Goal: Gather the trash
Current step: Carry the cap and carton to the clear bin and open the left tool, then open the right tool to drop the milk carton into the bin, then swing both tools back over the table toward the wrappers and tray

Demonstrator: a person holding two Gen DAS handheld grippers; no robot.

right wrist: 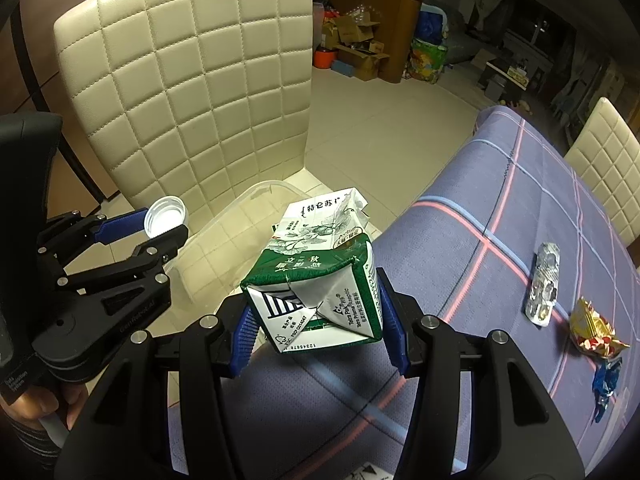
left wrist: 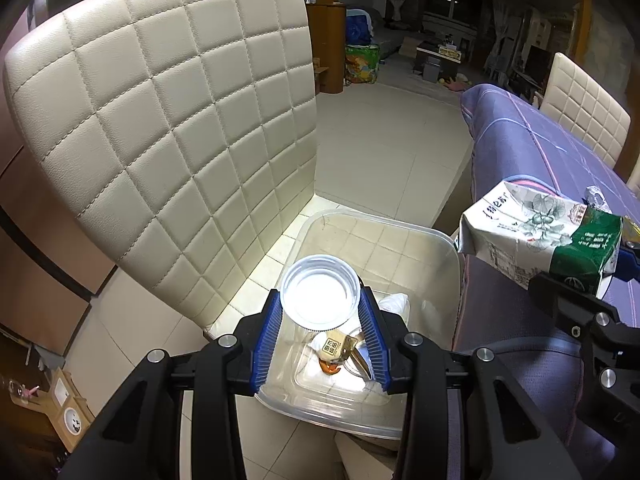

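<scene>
I am in the carry-and-drop step: both my tongs hold trash and I have them near the clear bin [left wrist: 420, 264] that sits on the seat of the cream chair [left wrist: 168, 128], just off the near edge of the table [right wrist: 500, 208]. My left tongs [left wrist: 320, 320] are clenched on a white lid [left wrist: 320, 294], pinched edge to edge between the blue pads, and it hangs right above the open bin. Down inside the bin I can see a small gold packet [left wrist: 338, 350] and some white crumpled stuff already lying on the bottom. My right tongs [right wrist: 316, 320] grip a crushed green and white milk carton [right wrist: 320, 276] by its folded base, top pointing away from me; it hangs at the table's edge, beside the bin rather than over it.

Next, I judge, the lid only needs the left tongs released, since it is already above the opening. The carton calls for a short move toward the chair until it clears the bin's rim, then a release. Three more pieces wait on the cloth toward the table's right side: a silver pill strip [right wrist: 543, 284], a gold wrapper [right wrist: 592, 330] and a blue wrapper [right wrist: 606, 384]
</scene>
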